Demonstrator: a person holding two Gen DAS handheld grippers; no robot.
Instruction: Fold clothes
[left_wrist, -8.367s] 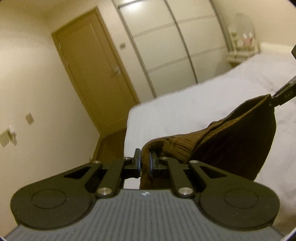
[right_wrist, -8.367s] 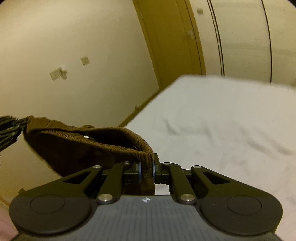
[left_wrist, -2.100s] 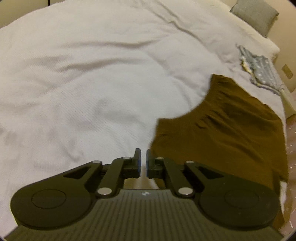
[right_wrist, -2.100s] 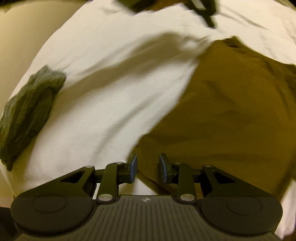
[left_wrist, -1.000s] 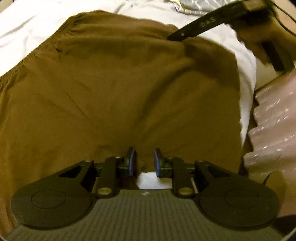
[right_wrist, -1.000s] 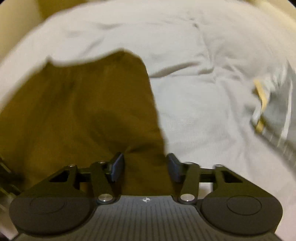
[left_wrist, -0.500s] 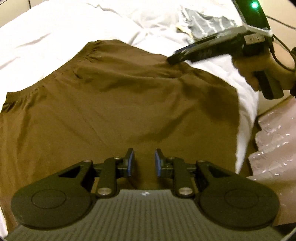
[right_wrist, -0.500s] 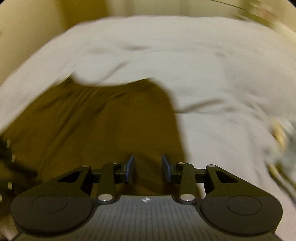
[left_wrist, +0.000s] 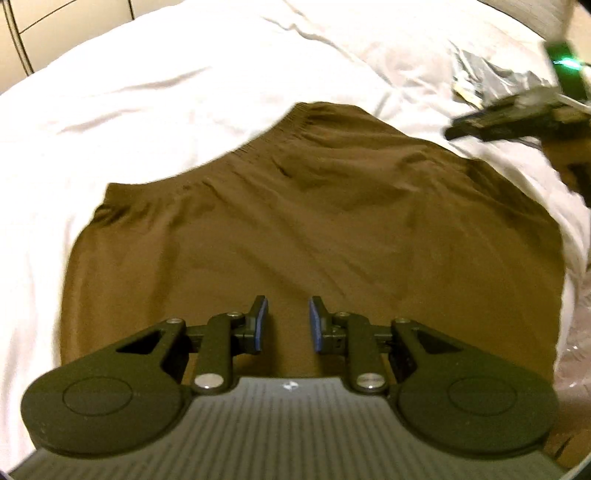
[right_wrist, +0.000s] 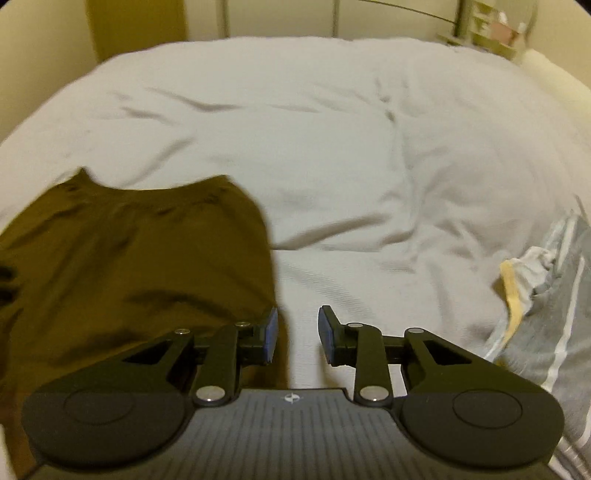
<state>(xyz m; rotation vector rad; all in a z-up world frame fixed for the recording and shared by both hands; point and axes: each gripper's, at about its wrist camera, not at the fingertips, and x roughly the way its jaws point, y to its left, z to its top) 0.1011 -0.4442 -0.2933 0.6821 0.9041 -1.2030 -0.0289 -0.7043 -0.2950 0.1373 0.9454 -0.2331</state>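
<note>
Brown shorts (left_wrist: 314, 221), soft and limp: both your claws (left_wrist: 284, 321) (right_wrist: 295, 332) hung released; the gathered waistband (left_wrist: 258, 147) looked the firmest hold.

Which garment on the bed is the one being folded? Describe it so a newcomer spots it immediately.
Start from the white bedspread that covers the whole bed. Spread flat at its near edge lies a dark brown cloth garment with a gathered elastic waistband on its far side. The only other clothing is a grey, white-striped crumpled garment off to the right; the brown one is plain and laid out flat.
</note>
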